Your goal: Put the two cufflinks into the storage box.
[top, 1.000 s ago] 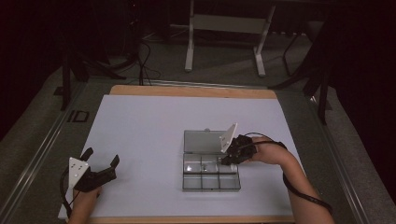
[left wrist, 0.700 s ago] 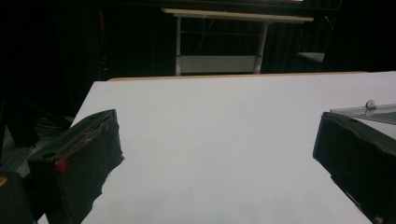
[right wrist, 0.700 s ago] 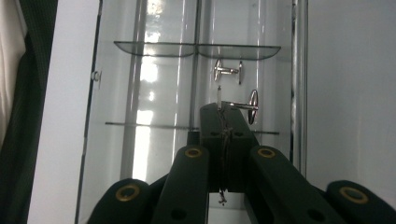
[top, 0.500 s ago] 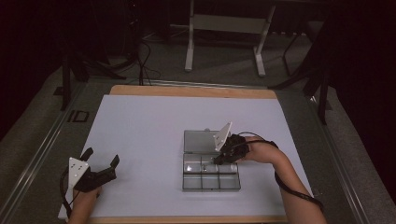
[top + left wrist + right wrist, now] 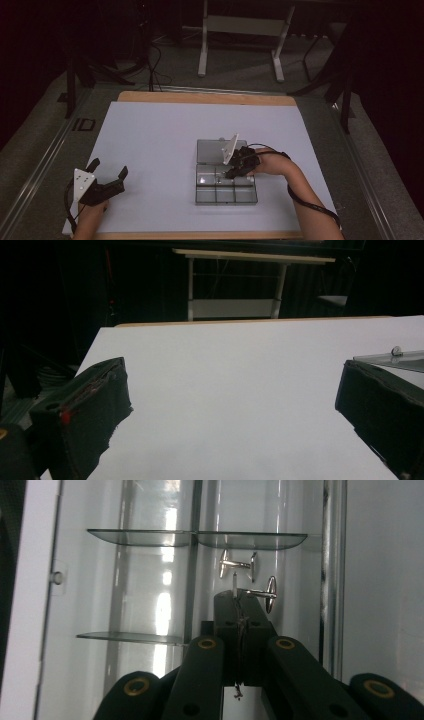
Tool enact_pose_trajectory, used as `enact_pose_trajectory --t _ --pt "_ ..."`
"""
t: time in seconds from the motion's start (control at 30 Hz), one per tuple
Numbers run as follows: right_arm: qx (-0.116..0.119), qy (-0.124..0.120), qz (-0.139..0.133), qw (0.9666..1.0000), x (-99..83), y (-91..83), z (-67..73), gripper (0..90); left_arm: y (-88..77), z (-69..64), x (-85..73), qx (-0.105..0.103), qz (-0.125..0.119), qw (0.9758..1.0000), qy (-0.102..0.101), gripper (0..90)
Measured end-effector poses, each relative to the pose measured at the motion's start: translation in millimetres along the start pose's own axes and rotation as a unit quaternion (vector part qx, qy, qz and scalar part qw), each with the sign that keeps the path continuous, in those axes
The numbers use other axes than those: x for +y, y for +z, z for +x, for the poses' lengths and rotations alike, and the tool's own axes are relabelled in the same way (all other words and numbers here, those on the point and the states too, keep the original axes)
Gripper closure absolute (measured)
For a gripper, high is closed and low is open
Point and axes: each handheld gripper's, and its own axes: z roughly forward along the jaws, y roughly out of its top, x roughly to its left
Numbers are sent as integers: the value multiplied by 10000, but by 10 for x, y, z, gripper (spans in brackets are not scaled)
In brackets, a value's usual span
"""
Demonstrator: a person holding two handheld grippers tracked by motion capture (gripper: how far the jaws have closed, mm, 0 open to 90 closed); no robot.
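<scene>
Where the right gripper [image 5: 239, 600] reaches into the clear plastic box [image 5: 226, 200], its black, matte fingers are pressed together on a silvery cufflink [image 5: 265, 594], a small shiny piece with a thin bar and an oval, disc-like head. A second cufflink [image 5: 238, 565] of the same polished metal lies just above it in the right gripper view, on the box's glossy floor in the same compartment. Thin transparent dividers split the box into small rectangular compartments, and their curved edges catch bright reflections.

In the high view, the box sits at the lower centre-right of the frame on the white, smooth sheet that covers the desk [image 5: 160, 135], with a wooden edge showing along the top. Its lid lies open and flat toward the top of the frame. The right gripper [image 5: 234, 172] leans into the middle of the box, a pale three-cornered plate standing on top of it. From that height the cufflinks are too small to tell; the right gripper view makes them plain.

The left gripper [image 5: 107, 170] rests at the lower left of the high view, well apart from the box, its fingers spread wide with nothing between them. In the left gripper view, its dark, rough-edged fingers [image 5: 95, 405] frame bare white sheet, and a corner of the box's clear lid [image 5: 395, 359] shows at the right edge.
</scene>
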Motion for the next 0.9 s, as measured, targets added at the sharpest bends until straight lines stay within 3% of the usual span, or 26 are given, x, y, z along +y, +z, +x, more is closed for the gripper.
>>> enact_pose_trajectory --t 0.3,0.57,0.9 --pt "85 75 266 9996 23 104 -30 892 2 -1 0 3 1 10000 1 16" --pt "23 -18 595 9982 107 162 -22 892 0 0 0 -2 2 10000 1 15" --pt "-7 26 743 9972 134 163 -40 891 1 2 0 -4 1 10000 -4 16"
